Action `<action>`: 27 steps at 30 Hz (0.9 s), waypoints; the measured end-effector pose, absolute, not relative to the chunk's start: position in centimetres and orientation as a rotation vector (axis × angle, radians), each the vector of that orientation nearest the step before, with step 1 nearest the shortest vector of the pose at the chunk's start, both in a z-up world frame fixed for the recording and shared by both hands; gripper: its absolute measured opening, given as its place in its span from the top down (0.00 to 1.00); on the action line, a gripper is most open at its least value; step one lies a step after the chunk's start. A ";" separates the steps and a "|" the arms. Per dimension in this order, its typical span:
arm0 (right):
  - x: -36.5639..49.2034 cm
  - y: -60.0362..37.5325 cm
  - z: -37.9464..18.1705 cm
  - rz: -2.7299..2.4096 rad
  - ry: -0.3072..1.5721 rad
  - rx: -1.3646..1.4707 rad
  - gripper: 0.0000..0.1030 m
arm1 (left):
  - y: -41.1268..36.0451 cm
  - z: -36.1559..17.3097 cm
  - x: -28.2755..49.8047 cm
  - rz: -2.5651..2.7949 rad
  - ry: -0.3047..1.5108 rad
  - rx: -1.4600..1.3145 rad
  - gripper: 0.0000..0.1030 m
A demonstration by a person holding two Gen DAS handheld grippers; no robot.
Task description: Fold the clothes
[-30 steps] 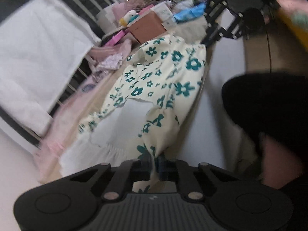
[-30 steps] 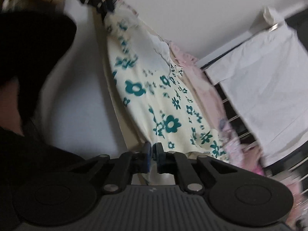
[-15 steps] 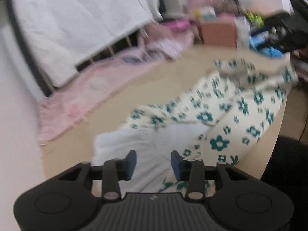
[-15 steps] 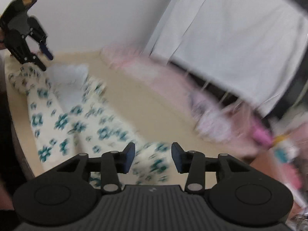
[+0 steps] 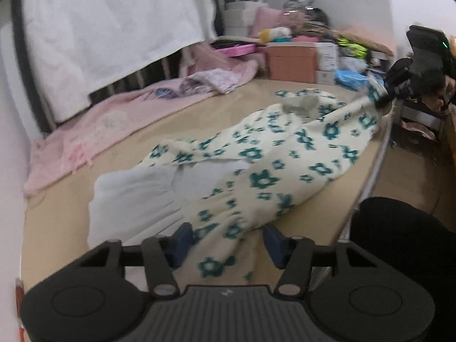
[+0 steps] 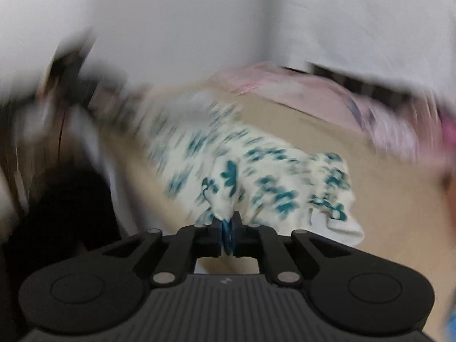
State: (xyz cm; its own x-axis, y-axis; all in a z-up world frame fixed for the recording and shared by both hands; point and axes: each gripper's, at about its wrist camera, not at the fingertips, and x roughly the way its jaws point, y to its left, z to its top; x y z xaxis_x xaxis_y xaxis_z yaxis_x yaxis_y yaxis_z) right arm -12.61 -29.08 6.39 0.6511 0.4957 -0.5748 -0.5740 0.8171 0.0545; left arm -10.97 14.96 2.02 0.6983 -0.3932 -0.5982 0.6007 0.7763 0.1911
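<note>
A cream garment with teal flowers (image 5: 285,154) lies along the tan table (image 5: 57,228), its white lining (image 5: 134,193) showing at the near end. My left gripper (image 5: 228,242) is open, its blue pads either side of the garment's near end. My right gripper (image 6: 227,228) is shut on a corner of the same garment (image 6: 256,176); in the left wrist view it shows at the far right (image 5: 382,102), pulling that corner up off the table. The right wrist view is heavily blurred.
A pink blanket (image 5: 108,125) lies along the table's far side under a white sheet (image 5: 99,34) on a rail. Boxes and clutter (image 5: 293,57) stand at the far end. A dark-clothed body (image 5: 404,245) is at the right table edge.
My right gripper has shut on the garment's far corner and lifted it. My left gripper stays open and has moved closer over the near end.
</note>
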 end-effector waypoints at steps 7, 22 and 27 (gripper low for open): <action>-11.2 -31.3 6.1 0.203 0.628 -0.090 0.57 | 17.6 1.8 -12.4 -0.523 0.566 0.342 0.43; -14.0 -26.2 1.5 0.465 0.585 -0.352 0.80 | 13.3 1.8 -11.7 -0.522 0.457 0.859 0.94; -14.5 -27.6 1.1 0.447 0.606 -0.343 0.87 | 12.0 2.0 -16.3 -0.425 0.230 1.161 0.94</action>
State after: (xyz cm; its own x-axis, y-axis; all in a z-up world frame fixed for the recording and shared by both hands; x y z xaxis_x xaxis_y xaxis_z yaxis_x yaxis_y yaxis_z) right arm -14.54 -27.59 1.08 0.7324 0.3000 -0.6113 -0.4959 0.8502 -0.1769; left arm -16.26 11.99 2.03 0.8978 -0.2048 -0.3899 0.4384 0.3310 0.8356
